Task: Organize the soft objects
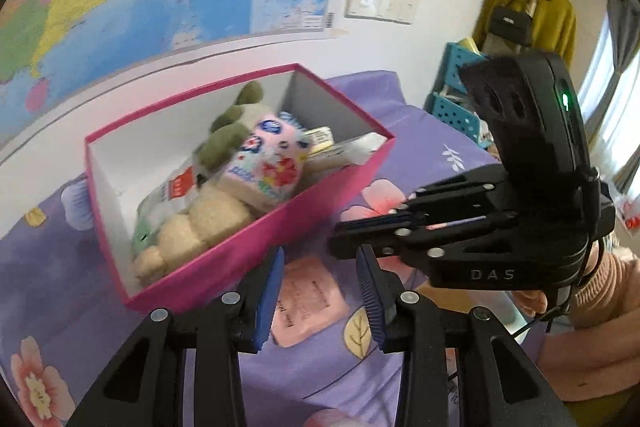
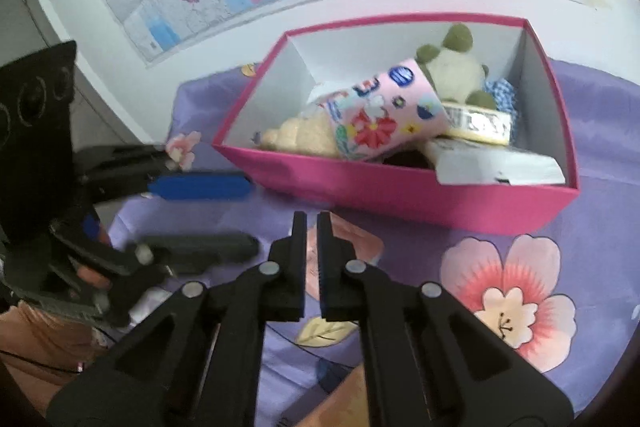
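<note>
On the purple bedspread point(image 1: 100, 279) beside the pink box point(image 1: 256, 239), my left gripper point(image 1: 320, 287), jaws apart and empty, should straddle the pink packet point(image 1: 308, 295) squarely, while my right gripper point(image 2: 313, 263) stays out of it, closed on nothing.

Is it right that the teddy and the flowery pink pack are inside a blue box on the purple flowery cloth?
Not quite: the box is pink, not blue, as the right wrist view shows. The teddy and the flowery pink pack are inside it, on the purple flowery cloth.

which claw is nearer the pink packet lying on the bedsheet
Left. The left claw hangs right over the pink packet, jaws either side. The right claw sits beyond it, nearer the box.
</note>
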The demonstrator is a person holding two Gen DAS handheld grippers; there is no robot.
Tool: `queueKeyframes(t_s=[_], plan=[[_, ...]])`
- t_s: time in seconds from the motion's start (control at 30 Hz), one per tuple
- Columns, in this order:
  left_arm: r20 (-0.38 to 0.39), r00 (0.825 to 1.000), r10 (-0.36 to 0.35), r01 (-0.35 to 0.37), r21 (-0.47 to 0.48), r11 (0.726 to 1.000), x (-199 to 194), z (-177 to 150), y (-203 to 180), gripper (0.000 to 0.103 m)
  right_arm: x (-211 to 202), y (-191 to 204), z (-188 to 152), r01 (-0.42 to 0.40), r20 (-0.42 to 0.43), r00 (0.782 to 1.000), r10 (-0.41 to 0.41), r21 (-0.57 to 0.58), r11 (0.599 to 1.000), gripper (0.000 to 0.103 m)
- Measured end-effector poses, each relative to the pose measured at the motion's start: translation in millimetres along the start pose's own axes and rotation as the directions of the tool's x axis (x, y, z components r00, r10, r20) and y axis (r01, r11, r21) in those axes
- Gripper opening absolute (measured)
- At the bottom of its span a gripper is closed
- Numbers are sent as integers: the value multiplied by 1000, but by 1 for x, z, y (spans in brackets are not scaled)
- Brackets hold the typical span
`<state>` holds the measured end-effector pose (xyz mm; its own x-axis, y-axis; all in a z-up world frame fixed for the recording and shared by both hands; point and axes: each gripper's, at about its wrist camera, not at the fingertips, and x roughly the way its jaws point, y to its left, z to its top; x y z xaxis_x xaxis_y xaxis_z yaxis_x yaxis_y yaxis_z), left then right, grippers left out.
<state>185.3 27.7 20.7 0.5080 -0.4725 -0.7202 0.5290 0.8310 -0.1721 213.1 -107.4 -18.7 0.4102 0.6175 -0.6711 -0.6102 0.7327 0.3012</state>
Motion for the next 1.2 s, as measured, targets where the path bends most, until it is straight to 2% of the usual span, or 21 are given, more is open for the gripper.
queueKeyframes(t_s=[0.07, 0.1, 0.13, 0.17, 0.33, 0.47, 0.6, 0.97, 1.07, 1.2], plan=[[-14, 1000, 7, -7, -30, 1000, 2, -3, 14, 40, 5, -4, -2, -13, -37, 999, 14, 19, 1000, 7], [-23, 999, 22, -23, -50, 998, 5, -5, 20, 40, 9, -6, -2, -15, -59, 998, 16, 27, 1000, 11], [-34, 999, 32, -35, -69, 997, 7, -7, 27, 40, 13, -6, -3, -11, -81, 997, 13, 28, 1000, 19], [-46, 998, 32, -35, -83, 996, 9, -10, 34, 40, 20, -7, -4, 0, -113, 994, 3, 30, 1000, 22], [-114, 993, 20, -38, -159, 987, 28, -29, 61, 40, 45, -11, -3, 60, -198, 979, -52, 35, 998, 24], [-154, 988, 1, -30, -180, 983, 44, -40, 70, 40, 61, -18, -5, 107, -249, 964, -89, 59, 993, 24], [-191, 982, -17, -20, -191, 981, 62, -47, 70, 40, 68, -19, -5, 120, -266, 959, -102, 53, 991, 24], [-222, 972, -75, 38, -169, 985, 78, -53, 59, 40, 68, -21, -8, 96, -241, 967, -82, 49, 994, 21], [-232, 970, -69, 34, -153, 988, 80, -53, 53, 40, 67, -24, -8, 87, -240, 968, -69, 66, 994, 21], [-228, 971, -73, 35, -169, 985, 82, -50, 51, 46, 65, -31, -9, 74, -248, 968, -50, 89, 993, 22]])
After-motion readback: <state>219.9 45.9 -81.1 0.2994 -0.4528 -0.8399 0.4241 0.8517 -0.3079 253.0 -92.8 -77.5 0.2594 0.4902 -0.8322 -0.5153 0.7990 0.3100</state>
